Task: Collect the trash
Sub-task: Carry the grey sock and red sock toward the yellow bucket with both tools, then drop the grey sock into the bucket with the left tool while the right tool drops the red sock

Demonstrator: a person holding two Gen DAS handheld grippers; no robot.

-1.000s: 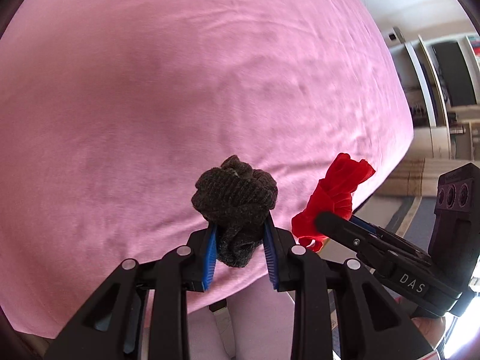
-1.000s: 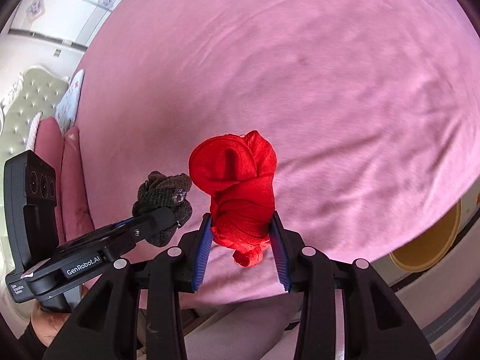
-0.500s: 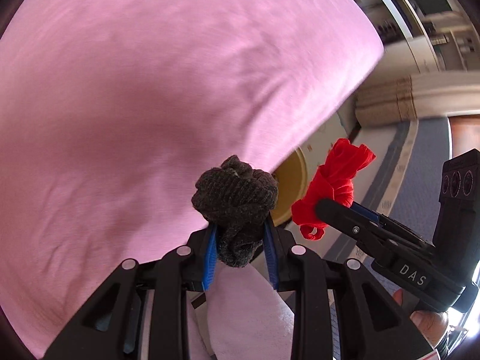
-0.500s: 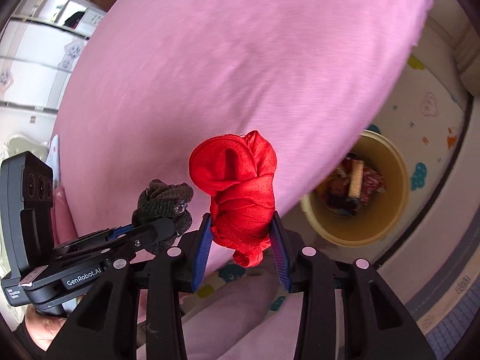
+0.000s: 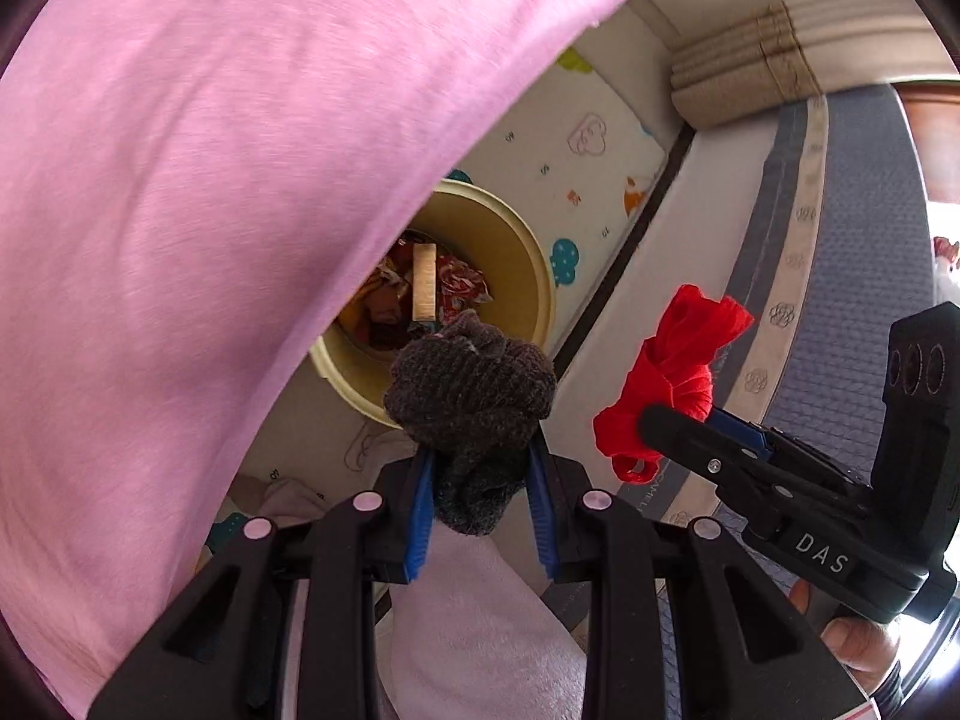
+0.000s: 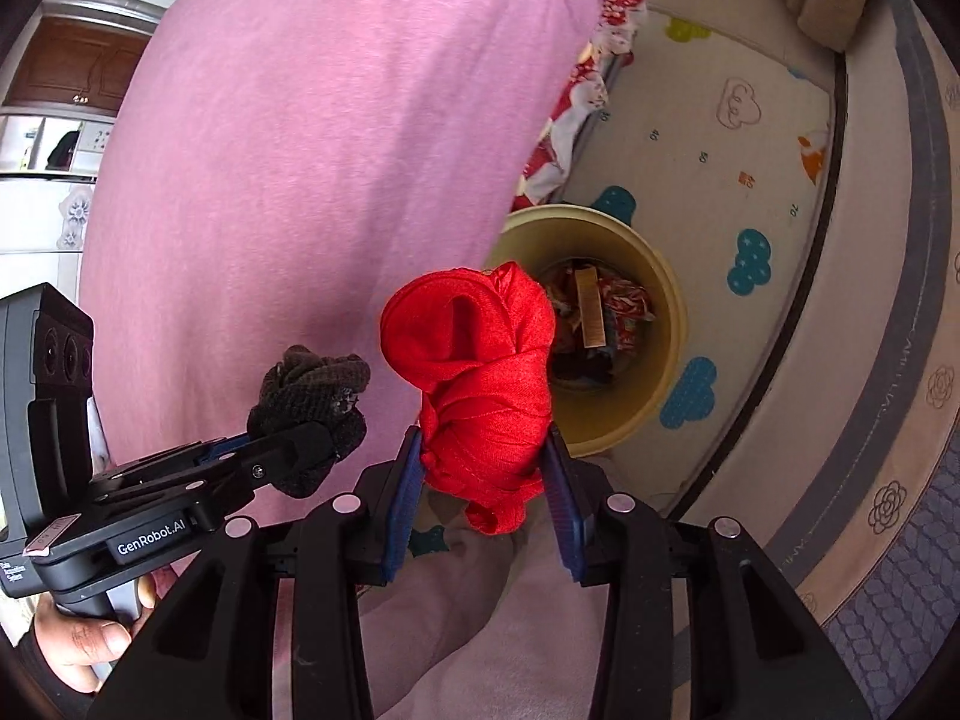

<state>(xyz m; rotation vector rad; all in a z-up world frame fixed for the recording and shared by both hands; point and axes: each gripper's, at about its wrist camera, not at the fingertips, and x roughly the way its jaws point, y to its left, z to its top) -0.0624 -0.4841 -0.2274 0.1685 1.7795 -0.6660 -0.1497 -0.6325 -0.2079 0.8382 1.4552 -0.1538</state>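
My left gripper (image 5: 480, 468) is shut on a dark brown knitted ball of cloth (image 5: 468, 384), which bulges above the blue pads. My right gripper (image 6: 483, 462) is shut on a bundle of red cloth (image 6: 474, 354). Both hang side by side past the bed's edge, above a yellow bin (image 5: 528, 264) on the floor. The bin (image 6: 666, 324) holds wrappers and a tan strip, and the bed hides part of it. In the right wrist view, the dark ball (image 6: 312, 402) and left gripper (image 6: 300, 444) are at lower left. The left wrist view has the red bundle (image 5: 678, 372) at right.
A pink bed cover (image 5: 210, 180) fills the left of both views, with red-and-white patterned bedding (image 6: 576, 114) under its edge. The bin stands on a cream play mat (image 6: 720, 168) beside a grey patterned rug (image 5: 852, 240). A hand (image 6: 78, 642) holds the left gripper.
Both grippers have swung off the pink bed toward its edge, still gripping their bundles. The floor and yellow bin have come into view beneath them.
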